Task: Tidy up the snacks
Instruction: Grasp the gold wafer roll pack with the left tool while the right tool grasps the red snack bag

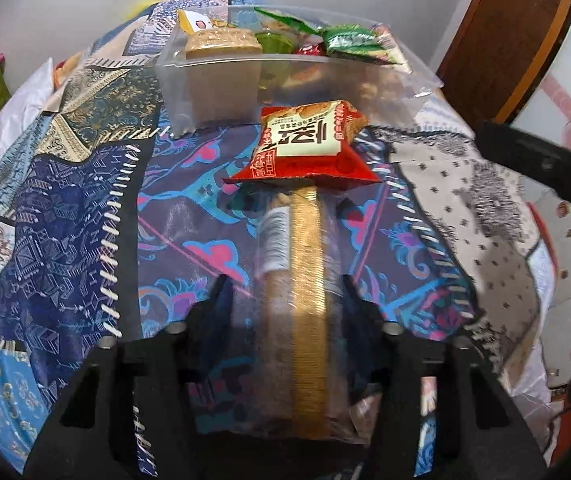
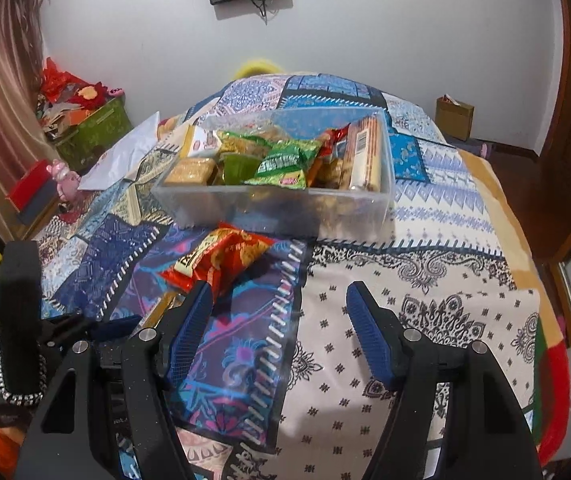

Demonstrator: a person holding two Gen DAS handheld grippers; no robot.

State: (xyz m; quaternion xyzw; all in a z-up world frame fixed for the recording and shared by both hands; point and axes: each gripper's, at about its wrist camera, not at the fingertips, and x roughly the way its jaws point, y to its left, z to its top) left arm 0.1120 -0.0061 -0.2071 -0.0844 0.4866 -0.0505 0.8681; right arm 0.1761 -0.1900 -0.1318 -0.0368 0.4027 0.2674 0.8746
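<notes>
My left gripper has its blue-padded jaws on both sides of a long clear-wrapped pack of golden biscuits, which lies lengthwise on the patterned bedspread. A red snack packet lies past the pack's far end, in front of a clear plastic bin that holds biscuits and green packets. My right gripper is open and empty above the bedspread. In the right wrist view the red packet lies just beyond its left finger and the bin is farther back.
A green box with red things stands on the floor at the left. A white envelope lies on the bed left of the bin. A brown paper bag stands by the far wall. A wooden door is at the right.
</notes>
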